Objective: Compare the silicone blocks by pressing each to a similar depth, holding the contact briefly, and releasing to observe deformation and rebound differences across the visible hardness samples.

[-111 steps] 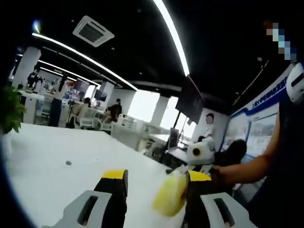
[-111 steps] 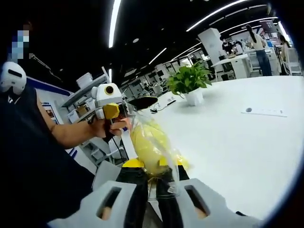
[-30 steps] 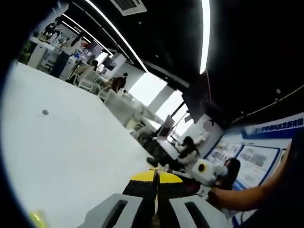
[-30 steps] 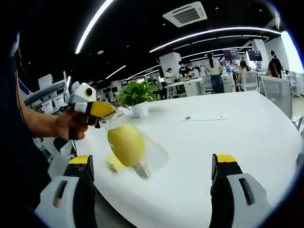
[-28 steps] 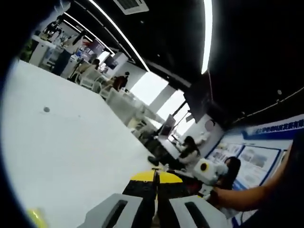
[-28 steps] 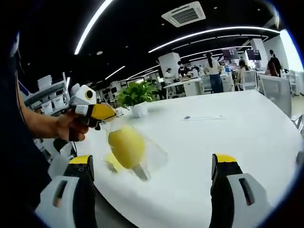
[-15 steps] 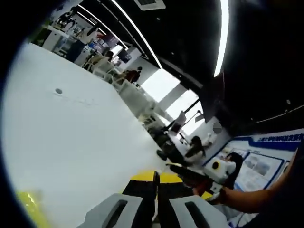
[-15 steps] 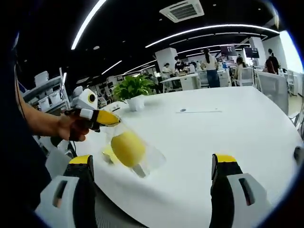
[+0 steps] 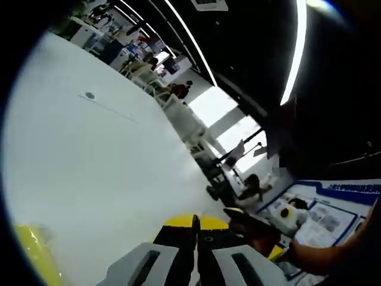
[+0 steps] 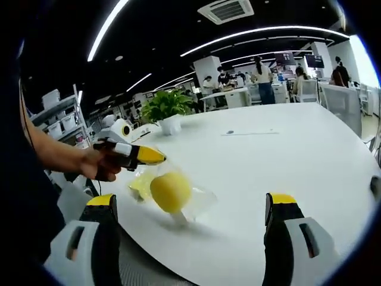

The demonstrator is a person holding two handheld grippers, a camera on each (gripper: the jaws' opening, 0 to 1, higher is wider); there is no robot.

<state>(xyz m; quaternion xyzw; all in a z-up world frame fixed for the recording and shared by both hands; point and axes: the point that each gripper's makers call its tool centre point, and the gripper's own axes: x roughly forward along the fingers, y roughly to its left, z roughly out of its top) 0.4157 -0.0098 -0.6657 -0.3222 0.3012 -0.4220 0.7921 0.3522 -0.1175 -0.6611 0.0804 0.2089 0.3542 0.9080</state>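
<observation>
Two grippers are in play over a broad white counter (image 10: 286, 179). In the right gripper view, the right gripper (image 10: 189, 238) has its jaws spread wide apart with nothing between them, their yellow-capped tips rising at the lower left and lower right of the view. Beyond them, near the counter's near-left edge, the left gripper (image 10: 156, 157) comes in from the left, held in a person's hand (image 10: 101, 165). Its yellow-tipped jaws are clenched on the top of a clear plastic bag (image 10: 190, 199) that holds a rounded yellow silicone block (image 10: 170, 192). The bag's lower end seems to touch the counter, though contact is hard to judge. Just beside the bag, toward the counter's left edge, lies a second, flatter yellow piece (image 10: 141, 186) in clear wrap.

Farther back along the left side of the counter stands a potted plant (image 10: 167, 110) in a white pot. Near the counter's middle lies a thin flat white strip with a dark dot (image 10: 249, 133).

In the left gripper view, that gripper's (image 9: 195, 224) jaws meet tip to tip, and a blurred yellow shape (image 9: 36, 253) sits at the lower left edge. The same strip with its dot (image 9: 90, 95) lies far across the counter (image 9: 101, 173).
</observation>
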